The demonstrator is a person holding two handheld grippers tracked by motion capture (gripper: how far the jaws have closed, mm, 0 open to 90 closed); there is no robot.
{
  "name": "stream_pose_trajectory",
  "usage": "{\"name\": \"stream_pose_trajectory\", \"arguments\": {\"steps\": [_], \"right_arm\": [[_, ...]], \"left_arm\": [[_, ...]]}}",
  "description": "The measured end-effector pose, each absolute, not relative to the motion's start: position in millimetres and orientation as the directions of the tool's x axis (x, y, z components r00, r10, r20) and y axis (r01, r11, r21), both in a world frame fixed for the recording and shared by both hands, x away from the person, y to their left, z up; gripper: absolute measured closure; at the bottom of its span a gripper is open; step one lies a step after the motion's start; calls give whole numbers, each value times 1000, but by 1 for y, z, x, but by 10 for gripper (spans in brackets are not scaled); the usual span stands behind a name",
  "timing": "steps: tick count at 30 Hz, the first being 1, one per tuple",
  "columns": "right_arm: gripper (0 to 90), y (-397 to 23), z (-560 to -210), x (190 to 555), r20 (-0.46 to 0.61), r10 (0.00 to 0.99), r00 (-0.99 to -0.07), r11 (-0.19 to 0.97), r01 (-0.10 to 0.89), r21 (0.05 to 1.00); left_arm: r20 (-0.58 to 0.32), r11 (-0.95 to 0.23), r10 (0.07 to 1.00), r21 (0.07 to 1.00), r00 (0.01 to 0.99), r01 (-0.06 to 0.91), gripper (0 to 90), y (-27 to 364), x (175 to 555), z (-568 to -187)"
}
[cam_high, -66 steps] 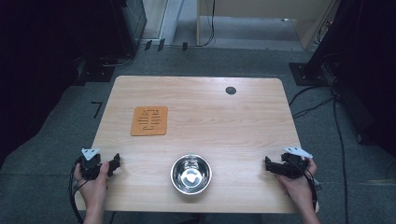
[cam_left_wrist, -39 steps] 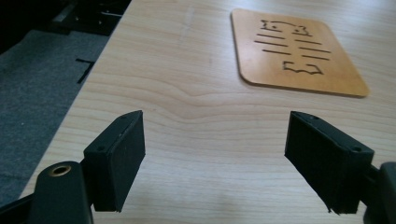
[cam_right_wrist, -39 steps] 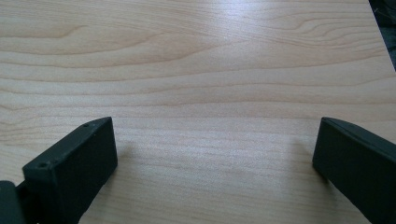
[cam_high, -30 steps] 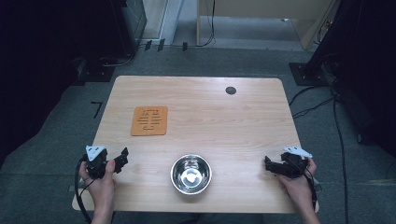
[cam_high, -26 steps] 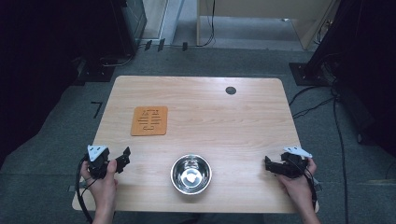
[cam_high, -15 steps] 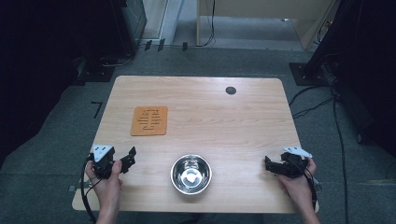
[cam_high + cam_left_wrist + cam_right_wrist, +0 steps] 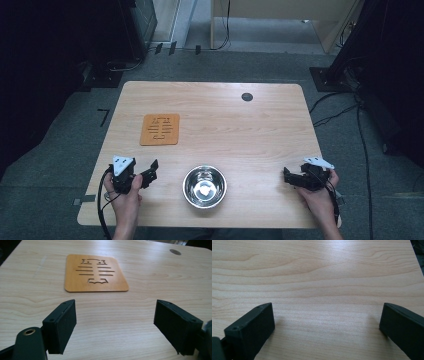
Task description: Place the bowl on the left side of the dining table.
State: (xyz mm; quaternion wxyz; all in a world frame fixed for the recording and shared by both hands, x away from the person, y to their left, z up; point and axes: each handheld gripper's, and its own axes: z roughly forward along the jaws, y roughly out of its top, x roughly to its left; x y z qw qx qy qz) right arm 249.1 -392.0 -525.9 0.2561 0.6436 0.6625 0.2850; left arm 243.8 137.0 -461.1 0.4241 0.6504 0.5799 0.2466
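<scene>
Forearms cut off at the high view's bottom edge, trivet pattern too small there

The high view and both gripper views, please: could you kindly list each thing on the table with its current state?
Round steel bowl: upright, nothing in it, near the front edge.
Square orange wooden trivet: lying flat, untouched, ahead of the left gripper.
Left gripper: open, nothing between its jaws.
Right gripper: open, nothing between its jaws, over bare wood.
Light wooden table: bearing the bowl and trivet.
</scene>
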Motion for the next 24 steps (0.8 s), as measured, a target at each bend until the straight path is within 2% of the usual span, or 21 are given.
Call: {"name": "stream_pose_trajectory", "arguments": {"steps": [24], "right_arm": [[0, -392, -526, 250, 27, 999, -42, 11, 707, 708]], "left_arm": [[-198, -58, 909, 810, 366, 584, 170, 79, 233, -476]]}}
